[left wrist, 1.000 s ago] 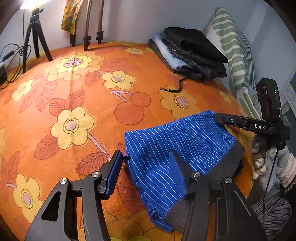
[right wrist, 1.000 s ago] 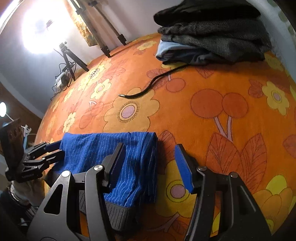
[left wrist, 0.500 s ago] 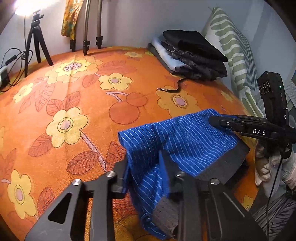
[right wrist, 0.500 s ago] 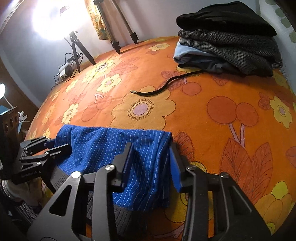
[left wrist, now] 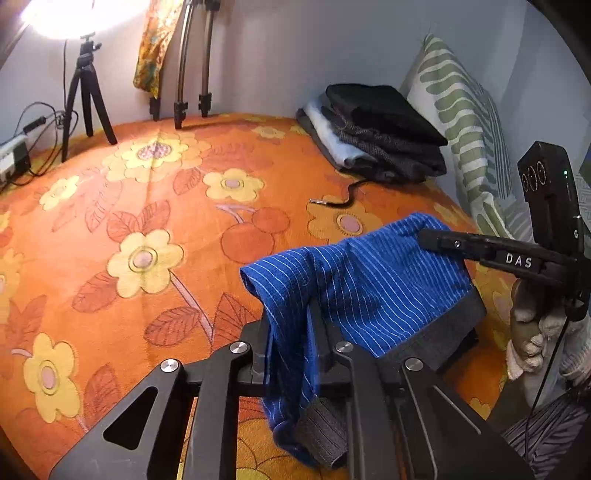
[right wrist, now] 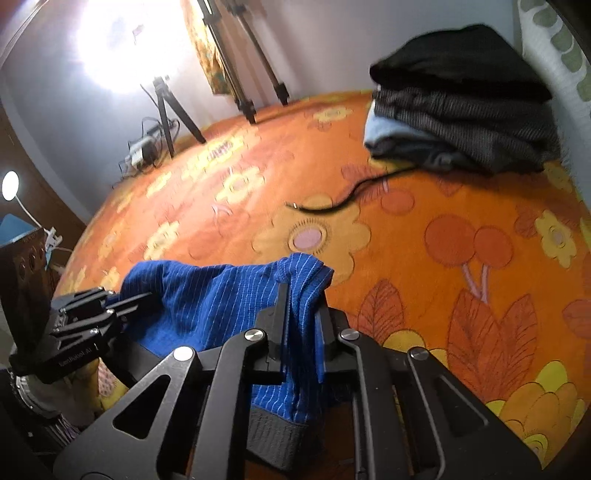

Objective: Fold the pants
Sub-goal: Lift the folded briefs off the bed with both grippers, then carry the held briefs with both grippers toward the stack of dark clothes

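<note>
Grippers (left wrist: 291,332) (right wrist: 301,325) clamped on pants (left wrist: 369,288)

We see a bed spread with an orange blanket (left wrist: 110,206) printed with yellow flowers. On it lie a stack of folded dark and pale garments (left wrist: 376,133), a thin black cord (left wrist: 338,197), small tripods (left wrist: 86,92) at the far edge, and blue pinstriped pants (left wrist: 369,288).

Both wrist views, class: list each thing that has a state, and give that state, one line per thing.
Blue striped pants: bunched, pinched at two corners.
Left gripper: just closed, shut on the pants.
Right gripper: just closed, shut on the pants.
Stack of clothes: folded, piled.
Lamp: lit.
</note>
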Action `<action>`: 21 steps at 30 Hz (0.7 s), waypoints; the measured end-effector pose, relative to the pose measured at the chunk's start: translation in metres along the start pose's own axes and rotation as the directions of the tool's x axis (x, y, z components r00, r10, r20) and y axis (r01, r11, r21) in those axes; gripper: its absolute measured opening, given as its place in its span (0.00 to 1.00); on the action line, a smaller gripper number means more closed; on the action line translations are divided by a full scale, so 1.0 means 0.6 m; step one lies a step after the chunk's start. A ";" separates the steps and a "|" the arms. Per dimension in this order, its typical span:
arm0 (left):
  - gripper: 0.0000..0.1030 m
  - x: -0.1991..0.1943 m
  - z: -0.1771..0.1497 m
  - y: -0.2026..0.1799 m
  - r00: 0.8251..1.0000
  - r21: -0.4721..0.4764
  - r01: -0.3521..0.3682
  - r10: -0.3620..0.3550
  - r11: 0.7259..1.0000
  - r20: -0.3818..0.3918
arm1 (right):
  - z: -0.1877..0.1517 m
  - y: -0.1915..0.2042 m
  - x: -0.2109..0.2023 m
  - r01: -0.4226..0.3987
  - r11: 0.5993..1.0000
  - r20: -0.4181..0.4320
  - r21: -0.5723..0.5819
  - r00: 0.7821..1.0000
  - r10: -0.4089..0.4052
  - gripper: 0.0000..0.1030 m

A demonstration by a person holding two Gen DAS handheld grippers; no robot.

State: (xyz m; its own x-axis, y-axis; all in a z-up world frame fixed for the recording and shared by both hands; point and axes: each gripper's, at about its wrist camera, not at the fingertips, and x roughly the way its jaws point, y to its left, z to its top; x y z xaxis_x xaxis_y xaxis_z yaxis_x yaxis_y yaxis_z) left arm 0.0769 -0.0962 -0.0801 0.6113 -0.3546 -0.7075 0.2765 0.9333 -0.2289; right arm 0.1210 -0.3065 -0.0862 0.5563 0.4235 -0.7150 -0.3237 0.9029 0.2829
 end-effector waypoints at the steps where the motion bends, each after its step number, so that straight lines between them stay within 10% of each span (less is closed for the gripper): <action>1: 0.12 -0.004 0.002 -0.001 1.000 0.000 0.002 -0.002 1.000 0.006 | 0.002 0.001 -0.004 0.002 1.000 0.009 0.001 1.000 -0.002 0.10; 21: 0.12 -0.134 0.094 -0.053 0.967 0.086 -0.011 -0.011 0.996 0.254 | 0.055 0.066 -0.168 0.047 0.999 0.336 -0.021 0.941 -0.037 0.10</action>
State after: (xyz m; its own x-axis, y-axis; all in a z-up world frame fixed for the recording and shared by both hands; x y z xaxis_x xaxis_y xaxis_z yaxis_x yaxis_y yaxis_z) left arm 0.0605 -0.1006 0.0218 0.7766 -0.3673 -0.5118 0.3324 0.9291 -0.1623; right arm 0.0773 -0.3112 0.0180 0.7929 0.3898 -0.4684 -0.3133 0.9200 0.2354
